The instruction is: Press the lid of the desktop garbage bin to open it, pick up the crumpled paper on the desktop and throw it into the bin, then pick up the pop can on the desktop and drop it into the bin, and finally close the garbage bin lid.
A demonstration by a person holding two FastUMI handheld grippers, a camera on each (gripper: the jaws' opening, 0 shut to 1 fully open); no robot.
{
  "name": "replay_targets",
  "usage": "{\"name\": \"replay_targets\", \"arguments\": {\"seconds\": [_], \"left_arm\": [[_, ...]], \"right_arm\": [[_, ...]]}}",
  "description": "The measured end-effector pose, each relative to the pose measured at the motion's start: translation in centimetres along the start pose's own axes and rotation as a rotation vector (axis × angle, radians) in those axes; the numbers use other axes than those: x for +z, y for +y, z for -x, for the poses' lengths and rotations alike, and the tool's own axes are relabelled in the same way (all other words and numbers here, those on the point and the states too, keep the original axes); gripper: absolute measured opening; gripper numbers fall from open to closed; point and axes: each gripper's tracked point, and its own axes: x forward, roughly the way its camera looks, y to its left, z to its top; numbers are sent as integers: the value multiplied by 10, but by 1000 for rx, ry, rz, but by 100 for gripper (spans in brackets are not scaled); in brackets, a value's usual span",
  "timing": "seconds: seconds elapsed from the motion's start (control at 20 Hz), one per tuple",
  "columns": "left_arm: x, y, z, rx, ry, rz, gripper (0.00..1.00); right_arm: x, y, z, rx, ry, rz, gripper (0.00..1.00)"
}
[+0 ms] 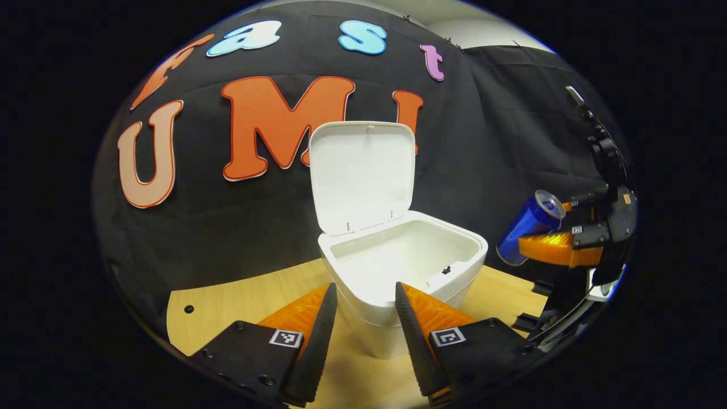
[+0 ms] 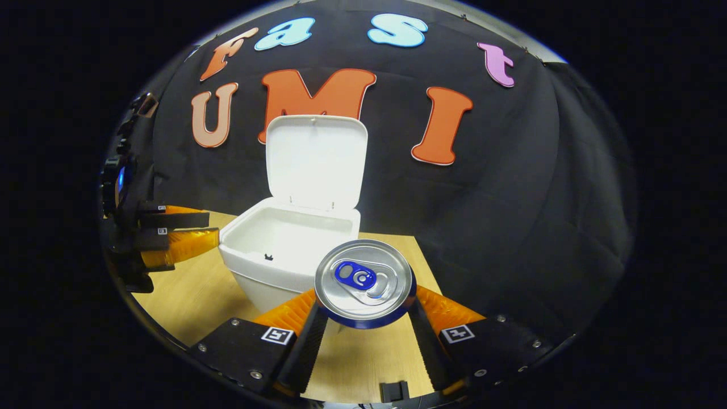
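Pop can [image 2: 363, 282] sits clamped between both fingers of the right hand-held gripper [image 2: 363, 329], its silver top facing the camera; in the left gripper view the can [image 1: 529, 227] hangs tilted in the air to the right of the garbage bin [image 1: 397, 272], apart from it. That white bin stands on the wooden counter [image 1: 238, 298] with its lid [image 1: 360, 176] swung upright (the interior looks bare white). Left hand-held gripper [image 1: 366, 335] has its jaws spread wide, holding nothing, just before the bin

No readable text, brand or number on the can [image 2: 364, 282] or bin [image 1: 397, 267]; the square coded markers on the grippers carry no letters
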Motion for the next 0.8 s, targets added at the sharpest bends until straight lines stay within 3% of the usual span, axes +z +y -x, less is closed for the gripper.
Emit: {"name": "replay_targets", "arguments": {"seconds": [0.05,0.1,0.2,0.35,0.4,0.45,0.5,0.6,0.8], "left_arm": [[1,5,5,9,-4,-8,67],[2,8,8,13,-10,-12,72],[3,14,13,30,-20,-17,70],[0,28,18,78,-17,-6,83],[-2,30,22,92,-16,-1,80],[-5,35,25,108,-10,3,90],[-9,38,29,119,-6,6,92],[-11,47,37,153,-12,-7,89],[-16,70,52,240,-13,-19,98]], "right_arm": [[9,-3,1,-3,-18,3,80],[17,-4,2,-3,-37,5,75],[38,-6,1,1,-87,-2,80],[52,-4,-7,15,-110,-10,80],[58,-2,-9,23,-122,-10,79],[63,1,-11,35,-133,-9,80],[69,5,-13,46,-143,-8,80],[76,15,-19,73,-155,-7,80],[82,34,-33,122,-161,6,80]]}}
